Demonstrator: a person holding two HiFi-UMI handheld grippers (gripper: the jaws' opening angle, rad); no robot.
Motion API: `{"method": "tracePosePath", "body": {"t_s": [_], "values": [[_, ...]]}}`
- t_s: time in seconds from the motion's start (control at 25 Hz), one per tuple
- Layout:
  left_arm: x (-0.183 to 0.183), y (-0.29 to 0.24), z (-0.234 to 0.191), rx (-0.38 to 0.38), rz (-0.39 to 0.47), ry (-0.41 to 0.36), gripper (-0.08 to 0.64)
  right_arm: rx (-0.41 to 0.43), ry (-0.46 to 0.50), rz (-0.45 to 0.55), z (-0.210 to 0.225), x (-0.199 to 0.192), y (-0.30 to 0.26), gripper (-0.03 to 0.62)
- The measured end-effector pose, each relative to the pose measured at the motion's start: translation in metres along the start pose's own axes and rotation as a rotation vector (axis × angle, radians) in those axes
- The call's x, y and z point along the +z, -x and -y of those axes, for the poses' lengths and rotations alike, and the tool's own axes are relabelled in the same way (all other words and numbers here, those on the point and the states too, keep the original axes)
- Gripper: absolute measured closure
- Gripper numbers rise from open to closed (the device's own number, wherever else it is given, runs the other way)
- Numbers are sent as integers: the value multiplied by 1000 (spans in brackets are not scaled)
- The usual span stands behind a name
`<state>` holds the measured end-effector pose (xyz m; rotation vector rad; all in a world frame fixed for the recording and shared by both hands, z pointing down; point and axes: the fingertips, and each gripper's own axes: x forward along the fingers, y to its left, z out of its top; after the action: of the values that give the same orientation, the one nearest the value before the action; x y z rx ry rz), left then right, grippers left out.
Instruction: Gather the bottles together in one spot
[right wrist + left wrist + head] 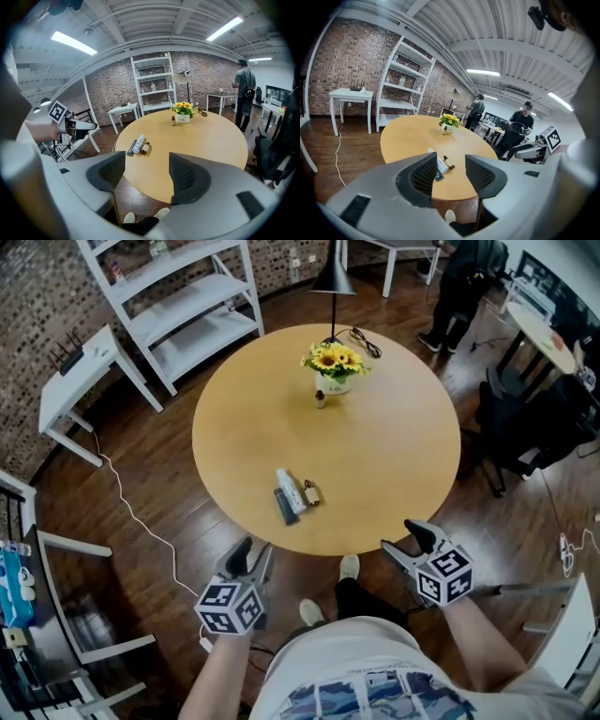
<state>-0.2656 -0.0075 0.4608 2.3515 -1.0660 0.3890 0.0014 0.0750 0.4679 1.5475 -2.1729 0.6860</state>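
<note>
wooden round bench (394, 456), three bottles (291, 491) lying together near its front edge, fourth bottle (321, 398) upright by the sunflower pot (336, 383), left hand-held gripper (251, 556) and right hand-held gripper (405, 538) with jaws apart, holding nothing

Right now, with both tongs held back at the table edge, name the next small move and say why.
Probably reach the right tongs toward the small brown bottle standing beside the sunflower pot. It alone sits apart; the white bottle and its two neighbours already lie together nearer the person. Those tongs are open and empty.
</note>
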Motion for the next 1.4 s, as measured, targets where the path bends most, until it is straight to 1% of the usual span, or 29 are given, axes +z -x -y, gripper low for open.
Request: {"method": "tracePosePath", "body": {"t_s": [0.12,0.28,0.36,0.44,0.52,0.64,0.84,0.88,1.0,1.12,1.24,1.32,1.4], "values": [[-18,18,-2,-19,-26,14,397,-17,-8,-1,-17,-13,7,278],[-35,34,4,-48,-52,14,397,-40,-21,-12,-32,-30,15,278],[-43,38,8,-67,-57,26,397,-46,-24,-19,-36,-36,16,278],[-51,40,10,-80,-62,43,382,-50,-27,-28,-40,-42,15,278],[-58,43,9,-71,-64,46,373,-50,-30,-36,-43,-48,12,278],[-67,46,4,-51,-82,28,373,-45,-20,-49,-47,-49,1,278],[-75,44,-6,-34,-108,20,373,-16,20,-73,-50,-44,-31,279],[-76,42,-6,-34,-113,21,373,-9,27,-78,-50,-43,-39,291],[-83,34,-4,-50,-152,27,373,17,30,-106,-49,-39,-64,293],[-88,25,-3,-67,-184,51,373,35,41,-137,-44,-35,-92,293],[-85,14,2,-116,-179,89,373,54,64,-163,-41,-32,-123,305],[-81,9,9,-156,-163,112,373,76,62,-184,-41,-33,-145,307],[-78,3,12,-166,-159,113,373,94,51,-200,-40,-33,-171,319]]}}
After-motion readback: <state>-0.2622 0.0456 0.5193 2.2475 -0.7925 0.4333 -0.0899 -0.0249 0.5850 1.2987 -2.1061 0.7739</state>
